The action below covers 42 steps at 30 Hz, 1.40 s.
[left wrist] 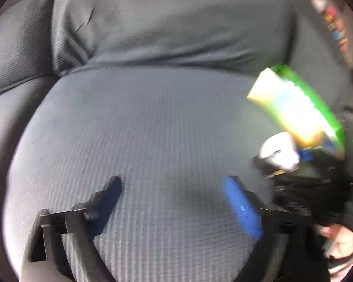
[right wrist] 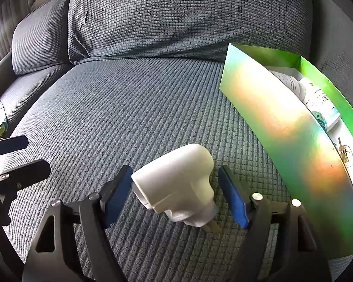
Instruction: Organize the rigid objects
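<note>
Right gripper (right wrist: 175, 193) straddles a white pipe elbow (right wrist: 176, 183) lying on the seat cushion (right wrist: 129, 108) near its front edge; the left pad looks to touch it, the right stands just clear, so no firm grip yet. Green box (right wrist: 282, 127), beside it at the cushion's right edge, holds bottles, likely the destination. Left gripper (left wrist: 171, 195) hangs wide and empty.
</note>
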Each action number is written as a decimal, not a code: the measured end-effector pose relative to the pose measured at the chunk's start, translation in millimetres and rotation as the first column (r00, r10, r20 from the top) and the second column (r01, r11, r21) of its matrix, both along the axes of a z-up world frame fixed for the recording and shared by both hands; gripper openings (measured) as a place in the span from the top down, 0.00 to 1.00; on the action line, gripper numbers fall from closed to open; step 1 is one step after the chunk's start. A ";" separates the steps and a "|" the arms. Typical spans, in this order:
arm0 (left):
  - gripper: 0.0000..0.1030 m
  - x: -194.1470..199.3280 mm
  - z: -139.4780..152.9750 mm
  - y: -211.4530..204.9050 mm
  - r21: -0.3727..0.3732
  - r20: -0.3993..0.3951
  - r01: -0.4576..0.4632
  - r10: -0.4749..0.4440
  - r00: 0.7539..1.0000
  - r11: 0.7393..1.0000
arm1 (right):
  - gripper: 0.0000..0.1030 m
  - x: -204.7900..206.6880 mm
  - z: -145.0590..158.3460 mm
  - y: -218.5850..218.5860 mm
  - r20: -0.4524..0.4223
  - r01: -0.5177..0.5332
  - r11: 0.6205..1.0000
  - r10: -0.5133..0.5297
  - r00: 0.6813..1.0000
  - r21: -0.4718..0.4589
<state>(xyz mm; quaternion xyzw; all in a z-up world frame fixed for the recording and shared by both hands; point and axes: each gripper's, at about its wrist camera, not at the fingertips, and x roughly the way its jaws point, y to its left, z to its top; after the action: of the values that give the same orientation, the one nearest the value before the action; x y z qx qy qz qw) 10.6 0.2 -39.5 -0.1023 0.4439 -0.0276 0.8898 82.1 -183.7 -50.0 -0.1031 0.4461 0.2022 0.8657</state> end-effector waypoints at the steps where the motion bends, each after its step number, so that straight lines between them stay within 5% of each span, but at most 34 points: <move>1: 0.97 1.3 1.0 -0.6 -0.012 -0.009 0.019 -0.019 1.000 1.000 | 0.28 0.1 0.5 0.6 0.001 0.000 1.000 0.000 1.000 0.000; 5: 1.00 8.8 0.5 -7.3 0.026 -0.033 0.001 -0.001 0.999 1.000 | 0.27 -4.3 4.9 -2.6 0.006 0.003 1.000 -0.003 1.000 0.009; 7: 0.83 9.8 -1.3 -15.3 0.096 -0.046 -0.018 0.023 0.999 0.995 | 0.27 -8.0 7.3 -3.6 0.009 0.006 1.000 -0.006 1.000 0.011; 9: 0.15 8.7 -2.4 -18.8 0.073 -0.051 0.003 0.001 0.999 0.997 | 0.26 -9.1 8.5 -5.1 0.010 0.006 1.000 -0.006 1.000 0.011; 10: 0.07 6.6 -1.5 -19.1 0.046 -0.036 0.009 -0.007 0.999 0.999 | 0.26 -9.4 9.0 -5.1 0.010 0.007 1.000 -0.007 1.000 0.012; 15: 0.05 5.2 6.0 -17.7 0.052 0.010 -0.005 0.005 1.000 0.999 | 0.25 -12.9 12.4 -8.2 0.011 0.009 1.000 -0.009 1.000 0.017; 42: 0.01 54.5 -13.4 -67.9 0.043 -0.088 0.099 -0.095 0.992 0.994 | 0.15 -17.8 8.3 -43.0 -0.016 -0.001 0.998 0.002 1.000 0.067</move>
<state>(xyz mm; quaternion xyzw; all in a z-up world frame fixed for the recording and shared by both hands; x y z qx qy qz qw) 65.1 -67.7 -52.8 -0.0606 0.4868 -0.0557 0.8696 64.4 -226.7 -41.7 -0.0730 0.4459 0.2186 0.8649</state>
